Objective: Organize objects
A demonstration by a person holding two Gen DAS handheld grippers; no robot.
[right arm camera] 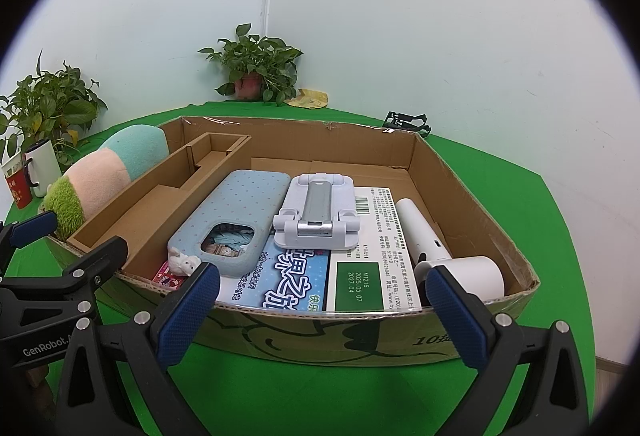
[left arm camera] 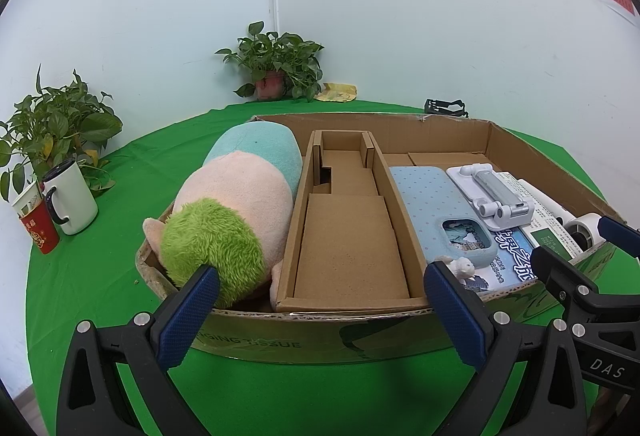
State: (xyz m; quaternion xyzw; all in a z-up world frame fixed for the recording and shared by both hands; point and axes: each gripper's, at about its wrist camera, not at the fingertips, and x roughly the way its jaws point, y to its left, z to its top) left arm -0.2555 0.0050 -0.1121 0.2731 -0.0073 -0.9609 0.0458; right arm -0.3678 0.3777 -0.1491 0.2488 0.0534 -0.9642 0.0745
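A shallow cardboard box (left arm camera: 452, 130) (right arm camera: 476, 192) sits on a green cloth. Inside lie a plush toy (left arm camera: 232, 208) (right arm camera: 108, 176) at the left, a cardboard insert (left arm camera: 348, 228) (right arm camera: 160, 192) in the middle, then a blue dotted phone case (left arm camera: 436, 208) (right arm camera: 236, 216), a white folding stand (left arm camera: 492, 196) (right arm camera: 316, 216), a booklet (right arm camera: 288, 272), a white packet (right arm camera: 376, 236) and a white handheld device (right arm camera: 440, 248). A tiny white figurine (left arm camera: 460, 268) (right arm camera: 182, 262) sits at the front edge. My left gripper (left arm camera: 320, 284) and right gripper (right arm camera: 320, 288) are open and empty before the front wall.
Two potted plants (left arm camera: 276, 64) (left arm camera: 52, 124) stand along the wall. A white mug (left arm camera: 72, 196) and a red cup (left arm camera: 40, 232) stand at the left. A black clip-like object (left arm camera: 446, 106) lies behind the box. Green cloth (right arm camera: 532, 220) shows to the right.
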